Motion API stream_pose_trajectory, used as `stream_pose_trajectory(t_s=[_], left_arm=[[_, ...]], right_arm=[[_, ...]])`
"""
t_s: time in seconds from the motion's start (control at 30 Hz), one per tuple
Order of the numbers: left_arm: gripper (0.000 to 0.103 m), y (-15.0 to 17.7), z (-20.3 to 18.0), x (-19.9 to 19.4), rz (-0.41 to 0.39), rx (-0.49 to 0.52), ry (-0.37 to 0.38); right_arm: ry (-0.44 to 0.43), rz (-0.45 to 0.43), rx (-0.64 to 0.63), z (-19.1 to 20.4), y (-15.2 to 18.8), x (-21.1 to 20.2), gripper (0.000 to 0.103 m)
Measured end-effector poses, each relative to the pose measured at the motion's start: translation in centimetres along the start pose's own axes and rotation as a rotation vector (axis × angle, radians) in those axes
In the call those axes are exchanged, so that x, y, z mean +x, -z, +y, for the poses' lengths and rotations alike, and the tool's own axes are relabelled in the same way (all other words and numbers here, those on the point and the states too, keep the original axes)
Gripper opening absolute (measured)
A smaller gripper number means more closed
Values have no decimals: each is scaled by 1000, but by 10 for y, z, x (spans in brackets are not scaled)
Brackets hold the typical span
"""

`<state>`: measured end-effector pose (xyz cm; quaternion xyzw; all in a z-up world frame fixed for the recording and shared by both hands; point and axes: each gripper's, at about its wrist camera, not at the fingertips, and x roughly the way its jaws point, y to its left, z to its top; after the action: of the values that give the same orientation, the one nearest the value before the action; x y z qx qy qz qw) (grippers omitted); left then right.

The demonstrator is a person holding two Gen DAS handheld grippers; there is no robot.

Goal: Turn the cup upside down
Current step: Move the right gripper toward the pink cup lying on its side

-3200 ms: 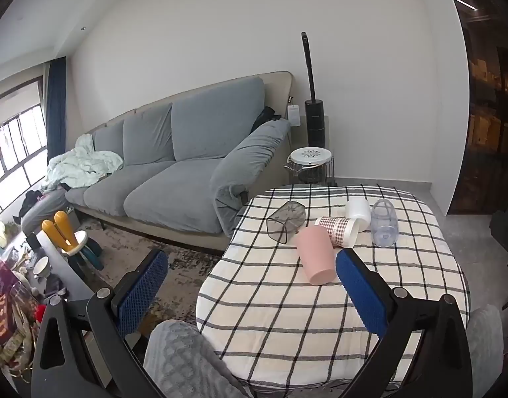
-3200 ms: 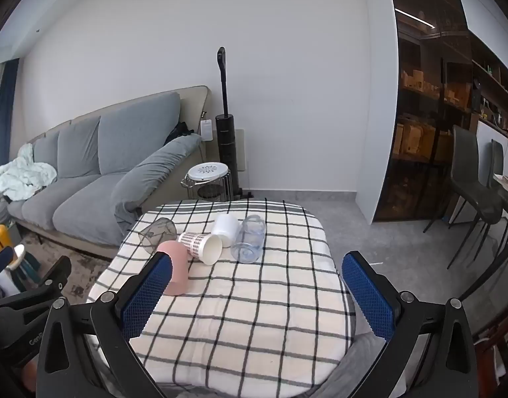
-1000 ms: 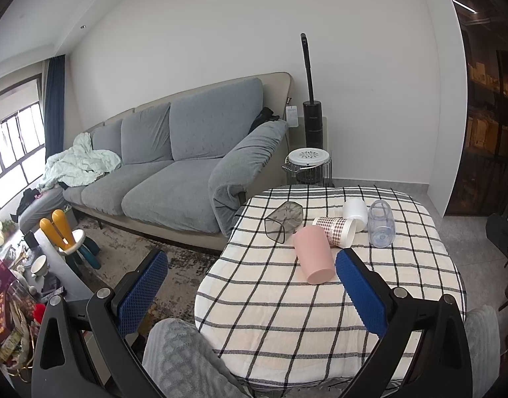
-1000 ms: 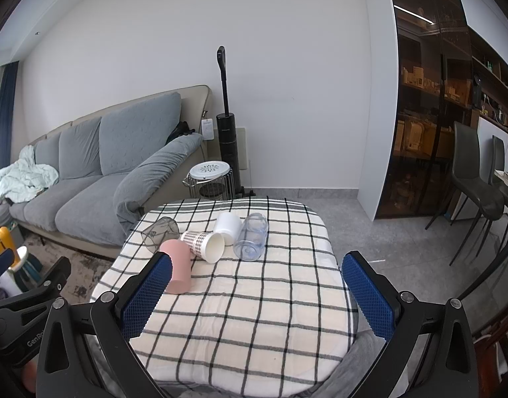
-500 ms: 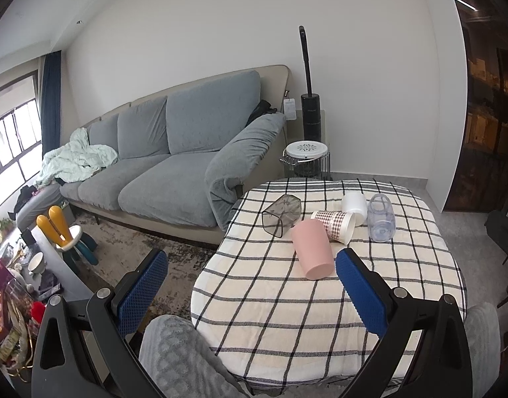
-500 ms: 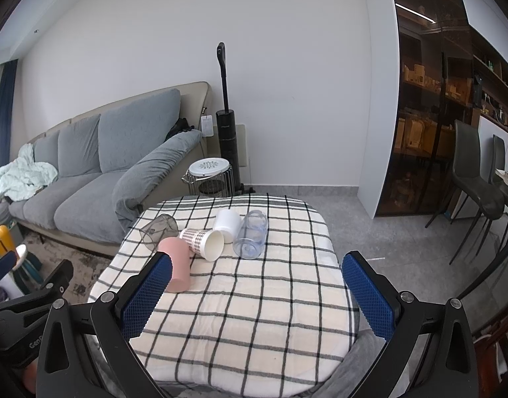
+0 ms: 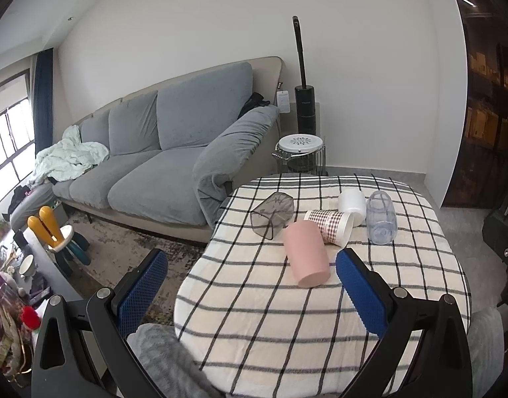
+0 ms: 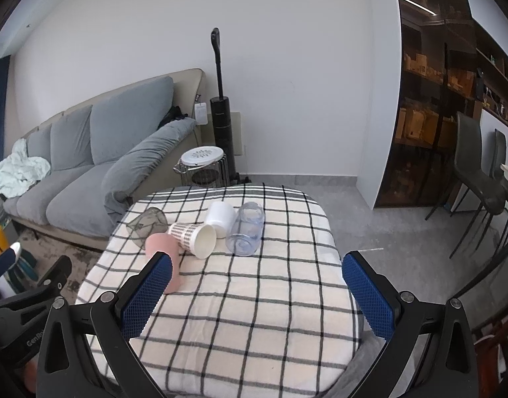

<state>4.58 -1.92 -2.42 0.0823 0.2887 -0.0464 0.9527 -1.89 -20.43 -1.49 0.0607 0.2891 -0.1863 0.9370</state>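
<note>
Several cups lie on their sides on a table with a checked cloth: a pink cup, a smoky grey cup, a checked paper cup, a white cup and a clear cup. My left gripper is open and empty, held above the table's near left part. My right gripper is open and empty, above the table's near side.
A grey sofa stands left of the table. A wire side table with a white top and an upright vacuum stand behind it by the wall. Dark chairs and shelves are to the right. Toys and clutter are on the floor at left.
Both views have shifted slightly: the table and cups sit a little closer and lower in view. The cups have not moved and both grippers stay open.
</note>
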Motion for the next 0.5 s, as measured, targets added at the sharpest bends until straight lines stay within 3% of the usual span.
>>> stream_pose_trajectory(t_s=[0.5], left_arm=[[103,-5,-42,105,137,22,62]], right_arm=[[51,92,1,-12,-11,79,103]])
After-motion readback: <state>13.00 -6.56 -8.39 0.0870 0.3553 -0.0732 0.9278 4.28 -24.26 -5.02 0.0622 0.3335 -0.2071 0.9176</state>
